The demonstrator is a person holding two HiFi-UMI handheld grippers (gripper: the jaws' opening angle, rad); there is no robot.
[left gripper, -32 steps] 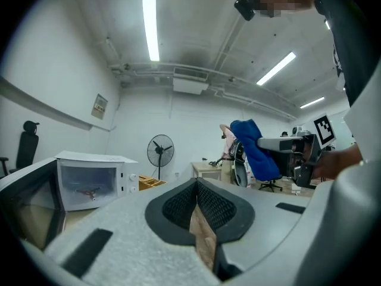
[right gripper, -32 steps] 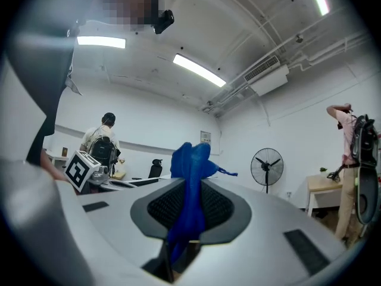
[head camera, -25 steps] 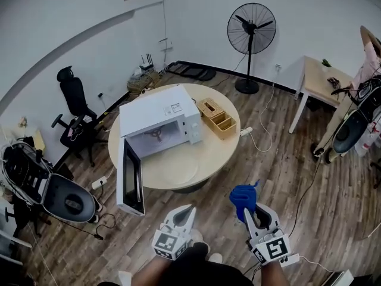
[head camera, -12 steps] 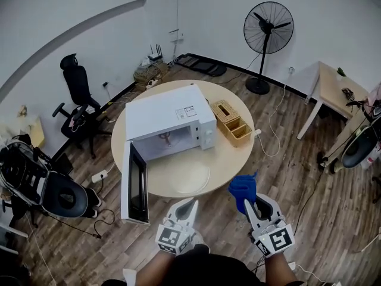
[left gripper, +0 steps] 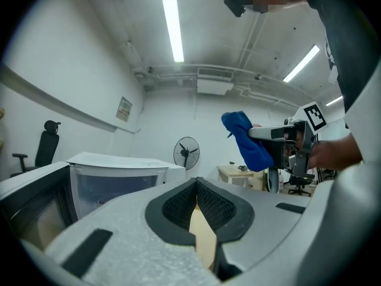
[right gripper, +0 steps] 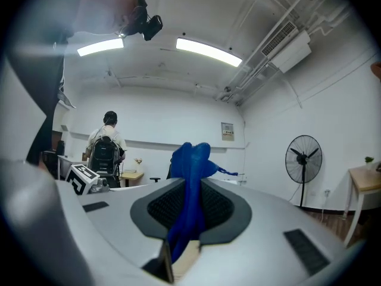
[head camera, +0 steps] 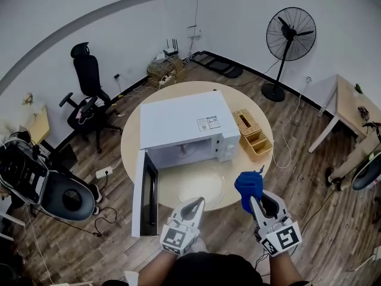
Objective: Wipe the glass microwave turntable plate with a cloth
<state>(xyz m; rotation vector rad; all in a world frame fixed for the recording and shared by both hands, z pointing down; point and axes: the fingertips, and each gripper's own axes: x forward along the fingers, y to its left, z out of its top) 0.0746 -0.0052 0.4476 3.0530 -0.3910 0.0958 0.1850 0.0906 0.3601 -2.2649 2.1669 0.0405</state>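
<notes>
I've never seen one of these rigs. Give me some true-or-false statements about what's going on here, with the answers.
1. The right gripper holds a blue cloth. True.
2. The microwave door is shut. False: it hangs wide open at the left.
3. The glass plate sits inside the microwave. False: it lies on the table in front of the microwave.
4. The left gripper has its jaws together with nothing between them. True.
5. The fan stands on the table. False: it stands on the floor, away from the table.
</notes>
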